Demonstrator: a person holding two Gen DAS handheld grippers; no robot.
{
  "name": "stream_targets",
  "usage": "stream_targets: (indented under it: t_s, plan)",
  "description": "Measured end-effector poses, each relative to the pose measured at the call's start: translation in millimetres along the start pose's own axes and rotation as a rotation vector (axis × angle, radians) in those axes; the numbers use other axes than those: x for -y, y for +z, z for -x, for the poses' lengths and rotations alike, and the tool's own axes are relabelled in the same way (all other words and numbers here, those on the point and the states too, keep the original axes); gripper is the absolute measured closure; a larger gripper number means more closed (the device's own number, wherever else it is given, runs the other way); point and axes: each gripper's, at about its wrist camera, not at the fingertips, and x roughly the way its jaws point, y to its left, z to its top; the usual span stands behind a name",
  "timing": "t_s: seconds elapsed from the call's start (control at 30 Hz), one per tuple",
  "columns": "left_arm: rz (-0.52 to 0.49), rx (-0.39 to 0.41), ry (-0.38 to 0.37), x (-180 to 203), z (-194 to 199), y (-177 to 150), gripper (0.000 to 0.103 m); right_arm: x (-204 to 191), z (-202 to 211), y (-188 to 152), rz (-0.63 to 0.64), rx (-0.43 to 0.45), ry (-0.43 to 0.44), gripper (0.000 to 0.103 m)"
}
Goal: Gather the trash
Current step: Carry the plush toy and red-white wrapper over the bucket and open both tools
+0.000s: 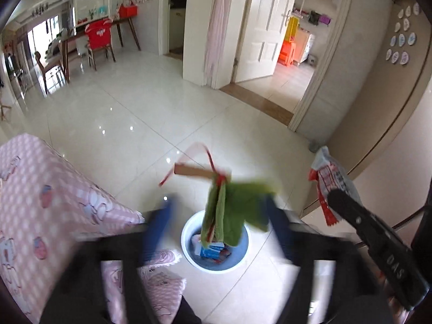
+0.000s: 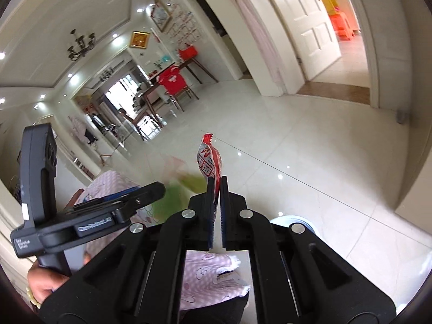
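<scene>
Left hand-held gripper (image 1: 218,210) tilts down, spread wide over the bin (image 1: 237,262) — right hand-held gripper (image 2: 216,189) pinches a wrapper (image 2: 209,159).

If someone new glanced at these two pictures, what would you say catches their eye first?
Probably the green bag with red handles, in the air between the fingers of the open left gripper, right above the pale blue bin on the tiled floor. Next, the red-and-white snack wrapper standing up from the shut right gripper, with a pink patterned cloth at the left.
</scene>
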Motion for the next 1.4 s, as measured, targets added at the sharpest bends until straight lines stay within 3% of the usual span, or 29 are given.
stream_targets:
  t_s: [0.43,0.9,0.93,1.0,1.03,1.4]
  plan:
    - [-0.062,-0.008,0.139,11,-6,-17,0.025,11,-10,-13,-0.021,-0.055,0.011,0.099]
    - [-0.055,0.023,0.181,-10,10,-7,0.024,7,-37,-5,-0.027,-0.068,0.004,0.097]
    - [-0.055,0.023,0.184,-11,11,-7,0.024,8,-44,-4,-0.032,-0.085,-0.005,0.09]
    - [-0.056,0.025,0.193,-16,13,-8,0.024,12,-52,-2,-0.038,-0.101,-0.033,0.048]
    - [-0.058,0.026,0.197,-17,14,-8,0.024,14,-54,-3,-0.041,-0.096,-0.056,0.036]
    - [-0.047,0.044,0.218,-33,33,-13,0.022,5,-45,-5,-0.043,-0.111,-0.036,0.036]
